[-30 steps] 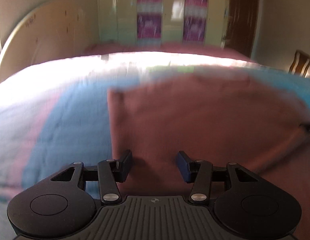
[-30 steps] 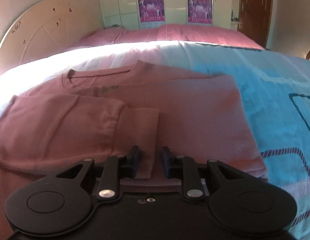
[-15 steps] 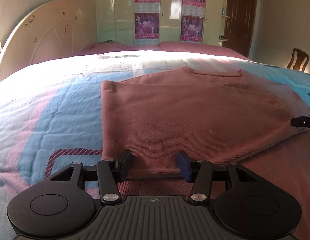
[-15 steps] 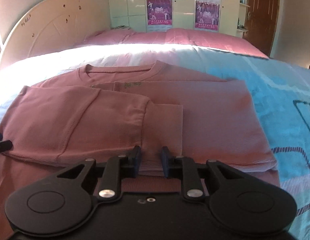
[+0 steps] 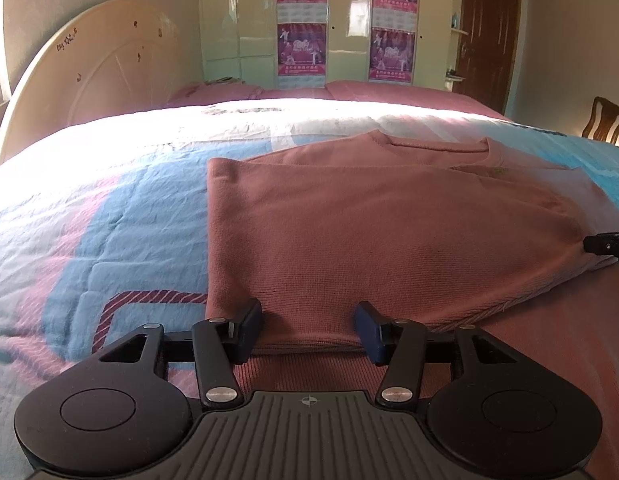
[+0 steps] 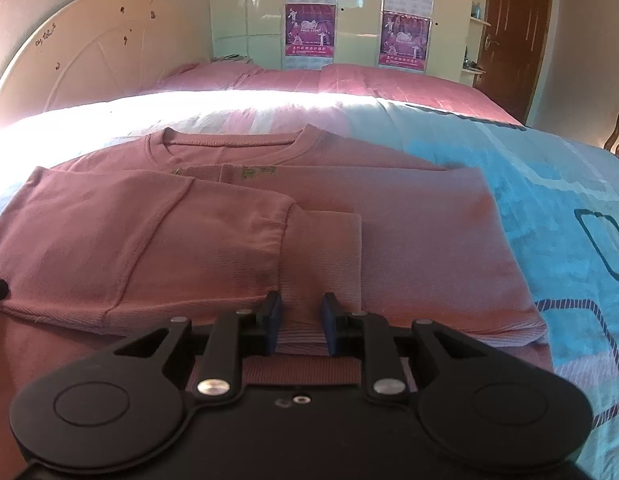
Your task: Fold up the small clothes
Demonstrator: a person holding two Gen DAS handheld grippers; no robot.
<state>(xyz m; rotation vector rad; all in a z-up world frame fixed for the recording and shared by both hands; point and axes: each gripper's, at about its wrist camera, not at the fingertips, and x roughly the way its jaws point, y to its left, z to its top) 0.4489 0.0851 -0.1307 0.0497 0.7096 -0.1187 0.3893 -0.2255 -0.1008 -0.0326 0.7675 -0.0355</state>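
Note:
A dusty-pink long-sleeved top (image 5: 389, 236) lies flat on the bed, collar away from me, both sides folded in. In the right wrist view the top (image 6: 421, 248) shows its left sleeve laid across the body, cuff (image 6: 321, 248) toward the middle. My left gripper (image 5: 309, 330) is open, fingers astride the folded lower left edge. My right gripper (image 6: 297, 324) is open with a narrow gap, just in front of the sleeve cuff, with fabric between its fingers. The right gripper's tip (image 5: 607, 243) shows at the right edge of the left wrist view.
The bed carries a blue, pink and white patterned quilt (image 5: 109, 216). A cream headboard (image 5: 97, 76) leans at the left, pink pillows (image 6: 309, 80) lie at the back, a wardrobe with posters (image 6: 349, 12) stands behind, and a wooden chair (image 5: 603, 118) stands at the right.
Both grippers have drawn back toward the near hem, so more of the top shows. The right gripper's fingers have opened slightly. The left view, blurred a second ago, is now steady.

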